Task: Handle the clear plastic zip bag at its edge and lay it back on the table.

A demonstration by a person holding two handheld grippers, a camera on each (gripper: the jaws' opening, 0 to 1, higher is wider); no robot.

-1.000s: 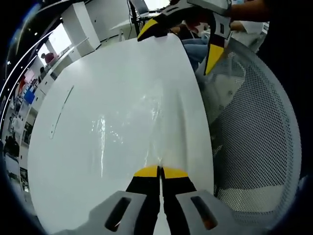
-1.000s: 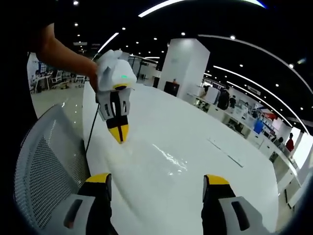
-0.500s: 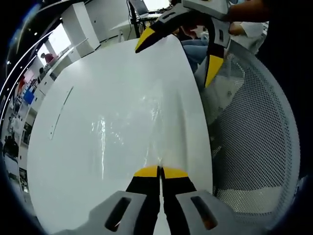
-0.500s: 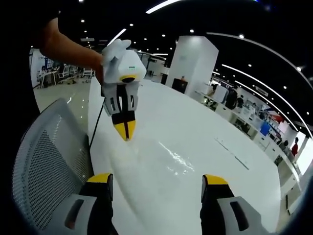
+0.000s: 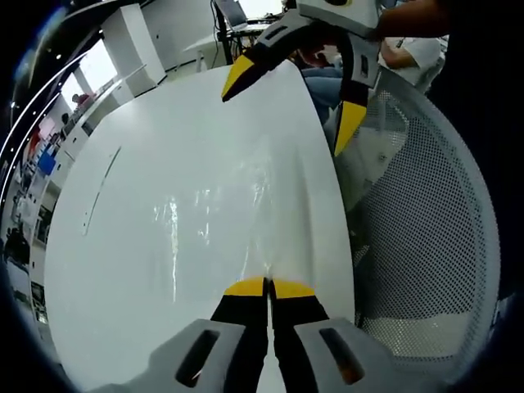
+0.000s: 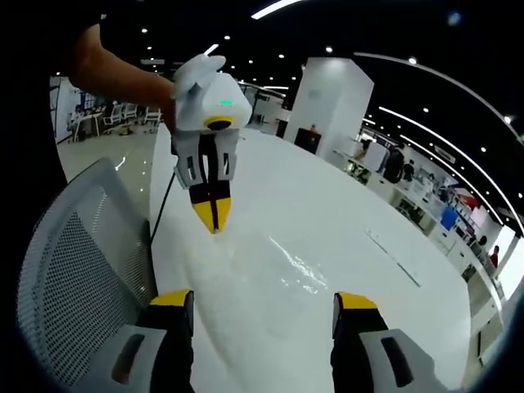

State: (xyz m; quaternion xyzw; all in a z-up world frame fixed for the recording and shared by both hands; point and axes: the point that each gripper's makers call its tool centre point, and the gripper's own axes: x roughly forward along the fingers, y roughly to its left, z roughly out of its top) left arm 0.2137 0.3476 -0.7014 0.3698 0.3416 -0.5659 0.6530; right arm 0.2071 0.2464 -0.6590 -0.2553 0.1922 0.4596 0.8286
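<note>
Since a second ago, the right claw (image 5: 291, 98) has dropped a little lower in the left gripper view, its yellow tips spread wide above the far end of the white surface (image 5: 123, 237); the left claw (image 5: 268, 287) is unchanged, its jaws pressed together. That left claw grips the near edge of the clear plastic zip bag (image 5: 221, 209), which lies flat on the surface and shows mostly as glare and faint creases. Whether the bag holds anything cannot be told; it looks flat. Its long axis appears to run away from the left claw toward the surface's far end, though its outline is hard to trace. In the right gripper view, the right claw (image 6: 264, 303) stands released with nothing between its jaws, and the left claw (image 6: 213, 214) points down with its clenched tips at the bag (image 6: 286, 270). A grey mesh chair back (image 5: 426, 213) stands beside the surface edge.
</note>
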